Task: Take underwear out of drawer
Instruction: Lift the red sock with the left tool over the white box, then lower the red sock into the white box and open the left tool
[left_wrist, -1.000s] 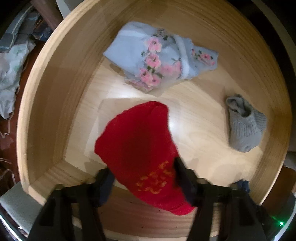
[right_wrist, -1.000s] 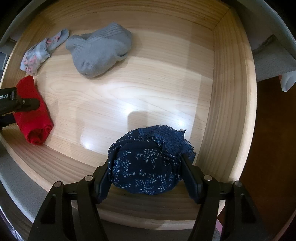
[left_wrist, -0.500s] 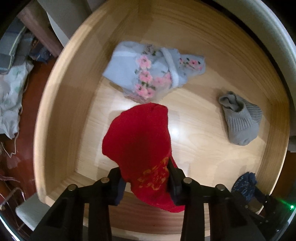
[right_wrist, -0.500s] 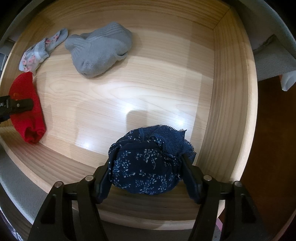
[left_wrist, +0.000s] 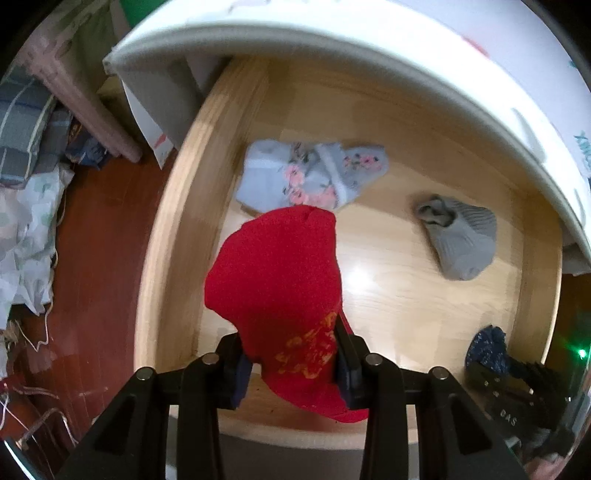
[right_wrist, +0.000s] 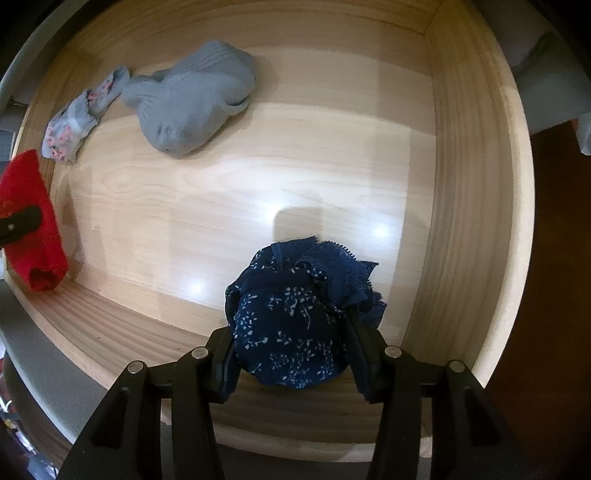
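Note:
In the left wrist view my left gripper (left_wrist: 291, 358) points down, shut on red underwear (left_wrist: 280, 288) with yellow print, which hangs above the floor of the wooden drawer (left_wrist: 173, 236). In the right wrist view my right gripper (right_wrist: 291, 354) also points down, its jaws closing on bunched navy underwear (right_wrist: 291, 325) with white sprigs and a lace edge; the pads press its sides. That bundle sits near the drawer's front wall (right_wrist: 469, 184). The red underwear (right_wrist: 33, 236) shows at the far left of this view.
A grey sock (right_wrist: 192, 107) and a pale blue floral garment (right_wrist: 77, 118) lie at the back of the drawer. A white cabinet top (left_wrist: 369, 59) overhangs the drawer's rear. Crumpled cloth (left_wrist: 26, 229) lies on the dark red floor to the left.
My left gripper closed on the red underwear and rose with it, so the drawer looks farther away. My right gripper closed in on the navy underwear and stayed in place.

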